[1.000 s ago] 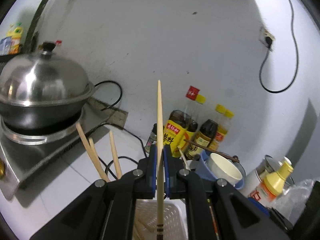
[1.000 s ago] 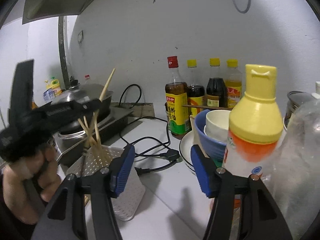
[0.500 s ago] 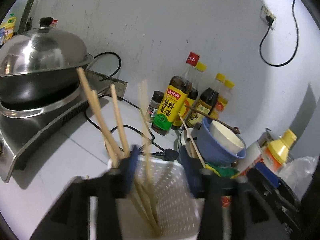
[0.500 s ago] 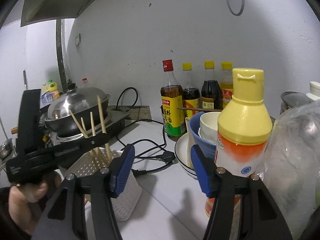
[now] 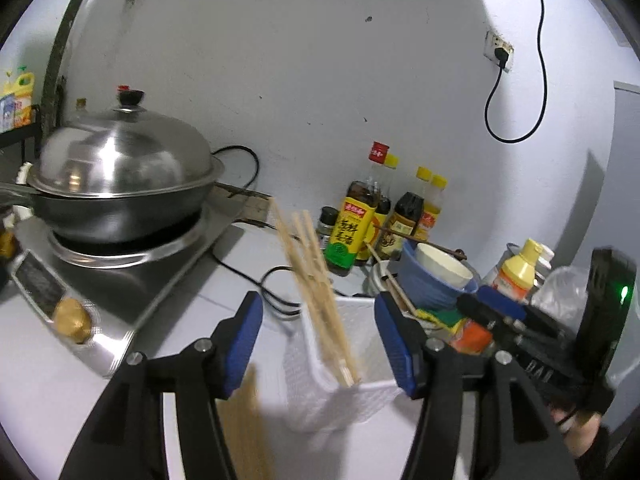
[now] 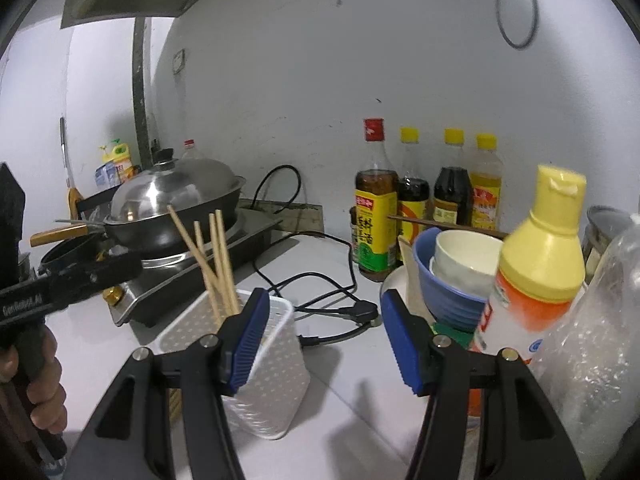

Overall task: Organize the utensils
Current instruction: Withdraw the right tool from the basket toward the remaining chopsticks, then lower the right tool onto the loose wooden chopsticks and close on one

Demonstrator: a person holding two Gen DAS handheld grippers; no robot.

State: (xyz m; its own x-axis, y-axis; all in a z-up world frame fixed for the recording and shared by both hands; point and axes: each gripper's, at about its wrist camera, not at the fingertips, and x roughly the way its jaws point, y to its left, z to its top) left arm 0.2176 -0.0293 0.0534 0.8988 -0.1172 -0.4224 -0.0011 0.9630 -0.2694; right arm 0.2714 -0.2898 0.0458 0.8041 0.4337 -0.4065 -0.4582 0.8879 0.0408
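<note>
L gripper (image 5: 318, 340): blue pads spread, jaws opening, nothing pinched; white perforated holder (image 5: 340, 376) sits just past the tips, between them in the L wrist view. R gripper (image 6: 320, 340): blue pads apart, nothing between them; "GenRobot.AI" can be read on the L tool's black body in the R wrist view, at abt 9 o'clock, w/ a hand (image 6: 40, 384) wrapped round its grip.

Chopsticks (image 6: 216, 264): pale bare wood, thin, straight; four stand in the holder, lower ends inside, tops fanned up and leaning toward 11 o'clock; they touch no pad. In the R wrist view holder + sticks lie at abt 10 o'clock from the R gripper's tips, partly behind its left pad. More pale sticks (image 5: 244, 428) lie blurred on the counter (image 6: 340, 368) under the L gripper's left finger, abt 7 o'clock of the holder.

Further back: stacked bowls, blue bowl (image 6: 448, 292) w/ white cup inside, a dark chopstick (image 6: 444, 224) resting across the rim; yellow-capped squeeze bottle (image 6: 536, 264) at 3 o'clock, label too blurred to read. Black cable + plug (image 6: 360, 310) on the counter past the holder. Sauce bottles (image 6: 376, 208) by the wall at 12 o'clock, yellow labels w/ Chinese characters, too small to read. Lidded wok (image 5: 120, 184) on a cooker at 10 o'clock.
</note>
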